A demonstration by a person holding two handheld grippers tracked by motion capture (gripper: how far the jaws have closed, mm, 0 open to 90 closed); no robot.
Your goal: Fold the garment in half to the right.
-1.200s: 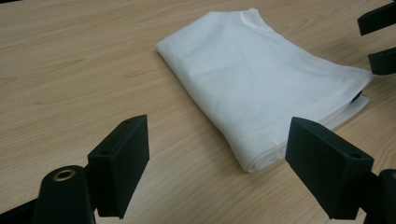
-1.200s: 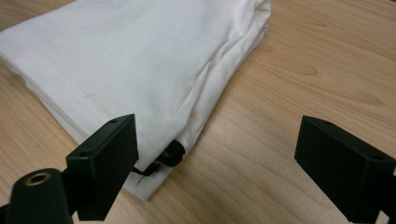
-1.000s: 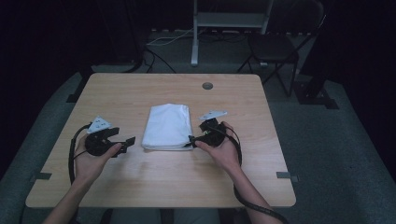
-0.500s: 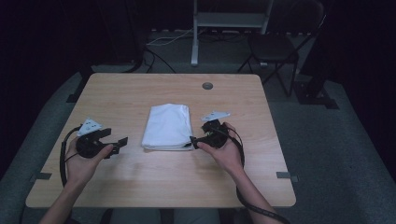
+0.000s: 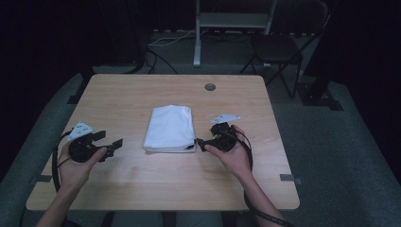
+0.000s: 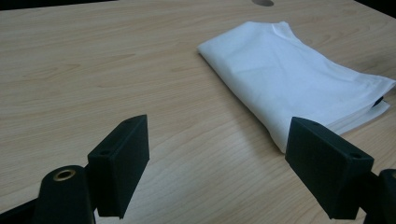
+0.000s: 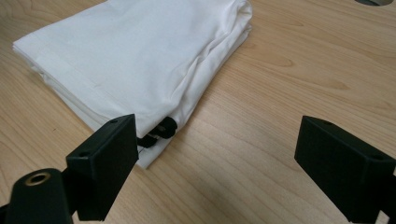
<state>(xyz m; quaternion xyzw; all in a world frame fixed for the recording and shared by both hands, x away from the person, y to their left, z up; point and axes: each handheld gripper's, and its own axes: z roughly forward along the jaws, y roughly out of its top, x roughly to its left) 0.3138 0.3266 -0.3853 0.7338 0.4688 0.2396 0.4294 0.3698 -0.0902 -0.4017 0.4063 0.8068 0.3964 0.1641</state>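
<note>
While the folded cloth (image 5: pixel 170 128) lay mid-desk (image 5: pixel 142 189), the left gripper (image 5: pixel 109 142) sat well left of it, spread, and the right gripper (image 5: pixel 201 143) sat just beside its near right corner, probably lined up for a grasp. From the left gripper view, the cloth (image 6: pixel 299 88) lay far right, one corner cut off. From the right gripper view, spread jaws flanked the cloth (image 7: pixel 135 60) edge; something dark between its layers was hard to identify.

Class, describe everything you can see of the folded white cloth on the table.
The folded white cloth looks like soft cotton, folded into a flat oblong of several layers, lying mid-table on the wooden table. A small dark piece peeks from its near corner. The right tongs, open, sit at that corner; the left tongs, open, stand apart.
</note>
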